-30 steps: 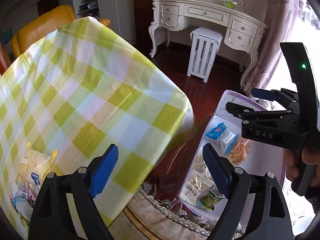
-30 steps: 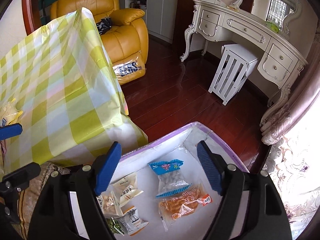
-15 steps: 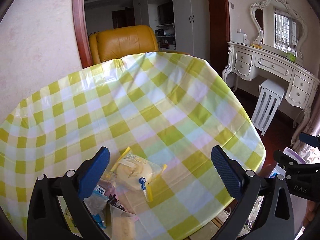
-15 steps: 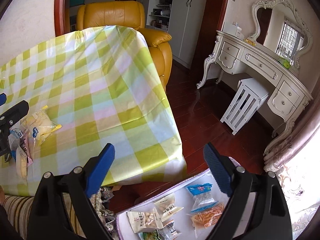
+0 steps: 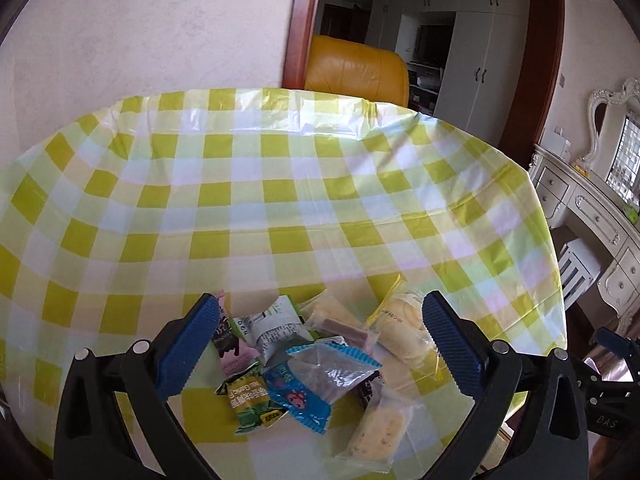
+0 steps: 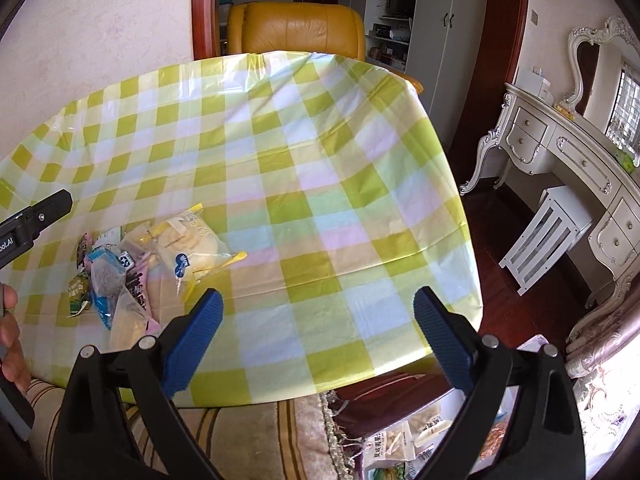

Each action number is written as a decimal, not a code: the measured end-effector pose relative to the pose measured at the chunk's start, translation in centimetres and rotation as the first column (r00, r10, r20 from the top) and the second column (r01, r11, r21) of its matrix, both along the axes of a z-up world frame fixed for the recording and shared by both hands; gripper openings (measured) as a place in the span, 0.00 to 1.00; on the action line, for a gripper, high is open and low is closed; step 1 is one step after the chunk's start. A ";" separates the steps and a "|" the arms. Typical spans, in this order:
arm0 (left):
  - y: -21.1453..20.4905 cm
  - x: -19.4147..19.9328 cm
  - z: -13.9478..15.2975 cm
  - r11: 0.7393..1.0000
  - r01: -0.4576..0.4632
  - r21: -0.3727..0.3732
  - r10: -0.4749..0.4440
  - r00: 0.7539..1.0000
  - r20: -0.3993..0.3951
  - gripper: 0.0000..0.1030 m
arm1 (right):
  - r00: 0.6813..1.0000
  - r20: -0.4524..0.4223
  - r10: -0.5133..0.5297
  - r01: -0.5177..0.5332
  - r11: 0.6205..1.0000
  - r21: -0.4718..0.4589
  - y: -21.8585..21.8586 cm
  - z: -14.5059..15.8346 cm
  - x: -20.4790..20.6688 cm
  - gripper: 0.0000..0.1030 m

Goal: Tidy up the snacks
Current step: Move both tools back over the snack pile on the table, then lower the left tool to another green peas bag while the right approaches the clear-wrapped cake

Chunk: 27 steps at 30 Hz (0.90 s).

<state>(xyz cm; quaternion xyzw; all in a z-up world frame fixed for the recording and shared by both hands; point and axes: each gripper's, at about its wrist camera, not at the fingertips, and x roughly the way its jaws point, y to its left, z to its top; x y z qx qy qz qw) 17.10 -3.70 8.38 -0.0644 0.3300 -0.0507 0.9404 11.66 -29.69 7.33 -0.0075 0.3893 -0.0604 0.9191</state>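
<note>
A pile of wrapped snacks lies on the yellow-green checked tablecloth near the table's front edge. It holds a round bun in a clear bag, a blue packet and a green packet. My left gripper is open and empty, hovering right over the pile. My right gripper is open and empty over the table's front right part, to the right of the pile. The bun shows there too.
A box with several snack packets sits low at the right, past the table's edge, above a fringed rug. A yellow armchair stands behind the table. A white dressing table and stool stand at the right.
Both grippers have swung left and up from over the snack box to over the table. The left one now hovers above the snack pile. Both stay open and empty.
</note>
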 end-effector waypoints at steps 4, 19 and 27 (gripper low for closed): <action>3.7 0.1 -1.1 0.995 -0.084 -0.055 0.082 0.996 -0.039 0.95 | 0.999 -0.035 0.022 -0.021 1.000 0.018 2.1 -1.0 0.4 0.93; 8.0 -0.1 -7.4 0.976 -0.128 -0.174 0.084 0.966 -0.243 0.69 | 0.976 -0.176 0.129 -0.108 0.987 0.122 9.5 -4.6 2.0 0.93; 6.9 0.1 -9.0 0.985 -0.077 -0.157 0.028 0.955 -0.294 0.54 | 0.961 -0.216 0.171 -0.149 0.982 0.115 12.9 -5.9 2.9 0.93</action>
